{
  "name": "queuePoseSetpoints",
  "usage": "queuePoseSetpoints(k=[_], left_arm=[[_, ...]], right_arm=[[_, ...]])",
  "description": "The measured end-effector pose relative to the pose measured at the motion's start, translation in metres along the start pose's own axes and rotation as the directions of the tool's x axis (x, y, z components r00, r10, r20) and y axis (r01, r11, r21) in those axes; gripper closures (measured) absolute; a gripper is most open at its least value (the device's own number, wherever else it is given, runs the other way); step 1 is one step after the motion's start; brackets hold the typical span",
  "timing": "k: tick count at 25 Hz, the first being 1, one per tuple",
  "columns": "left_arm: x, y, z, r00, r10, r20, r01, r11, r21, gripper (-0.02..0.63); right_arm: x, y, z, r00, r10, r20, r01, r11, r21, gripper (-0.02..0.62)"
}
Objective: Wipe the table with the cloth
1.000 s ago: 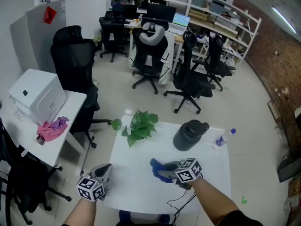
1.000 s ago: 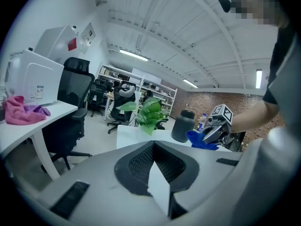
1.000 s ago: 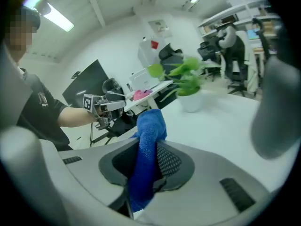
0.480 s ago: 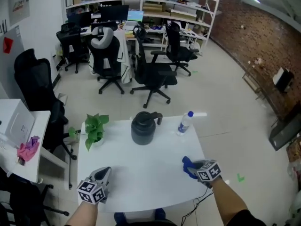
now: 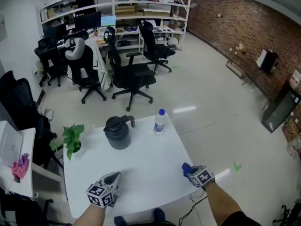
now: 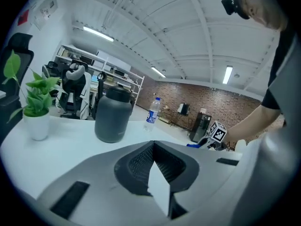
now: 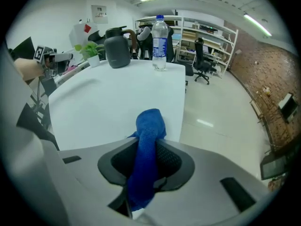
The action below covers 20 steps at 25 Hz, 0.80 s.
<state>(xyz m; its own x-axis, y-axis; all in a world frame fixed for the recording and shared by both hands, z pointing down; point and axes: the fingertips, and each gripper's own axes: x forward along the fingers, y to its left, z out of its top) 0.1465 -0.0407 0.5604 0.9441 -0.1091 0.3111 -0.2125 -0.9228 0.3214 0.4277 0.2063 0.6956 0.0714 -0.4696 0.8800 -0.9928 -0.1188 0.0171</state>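
A white table (image 5: 141,168) lies below me. Its near right edge carries a bunched blue cloth (image 5: 187,169), pinched in my right gripper (image 5: 193,173). In the right gripper view the cloth (image 7: 149,126) runs up between the jaws and pokes out over the tabletop (image 7: 113,102); the jaws are opening slightly with the cloth still between them. My left gripper (image 5: 113,179) hovers at the table's front left, shut with nothing in it. The left gripper view shows its jaws (image 6: 154,159) closed together, and the right gripper's marker cube (image 6: 217,132) far to the right.
A dark lidded jug (image 5: 117,132), a water bottle (image 5: 160,121) and a small potted plant (image 5: 73,138) stand along the table's far side. Office chairs (image 5: 129,74) fill the floor beyond. A side desk with a pink rag (image 5: 21,166) sits at left. Open floor lies right of the table.
The right gripper has carried the blue cloth from the table's middle front over to its right edge. My head view has swung right. The left gripper has stayed at the front edge.
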Motion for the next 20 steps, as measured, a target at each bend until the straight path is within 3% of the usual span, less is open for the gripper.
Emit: queuePoseSetpoints(k=[5,8,13,15,17,20], left_arm=[[0.014,-0.018,-0.003,0.999,-0.031,-0.016,0.031,0.999,0.004,0.605],[0.009,-0.015,-0.003,0.999,-0.031,-0.019,0.031,1.0,0.004,0.606],[-0.012,0.014,0.005,1.0,0.017,0.016,-0.017,1.0,-0.014,0.605],[-0.023,0.03,0.008,0.998,0.05,0.032,-0.049,0.999,-0.022,0.606],[-0.037,0.048,0.011,0.995,0.086,0.049,-0.085,0.996,-0.031,0.606],[-0.054,0.074,0.016,0.987,0.141,0.075,-0.137,0.989,-0.059,0.605]], right_arm=[[-0.001,0.001,0.001,0.999,0.025,0.021,-0.026,0.999,0.021,0.459],[-0.013,0.009,0.01,0.995,0.077,0.058,-0.08,0.995,0.052,0.348],[-0.05,0.009,0.055,0.982,0.008,0.191,-0.019,0.998,0.056,0.331],[-0.063,0.024,0.09,0.96,0.019,0.281,-0.035,0.998,0.052,0.331],[-0.069,0.054,0.129,0.926,0.082,0.367,-0.095,0.995,0.018,0.34],[-0.058,0.105,0.183,0.872,0.197,0.448,-0.185,0.98,-0.071,0.44]])
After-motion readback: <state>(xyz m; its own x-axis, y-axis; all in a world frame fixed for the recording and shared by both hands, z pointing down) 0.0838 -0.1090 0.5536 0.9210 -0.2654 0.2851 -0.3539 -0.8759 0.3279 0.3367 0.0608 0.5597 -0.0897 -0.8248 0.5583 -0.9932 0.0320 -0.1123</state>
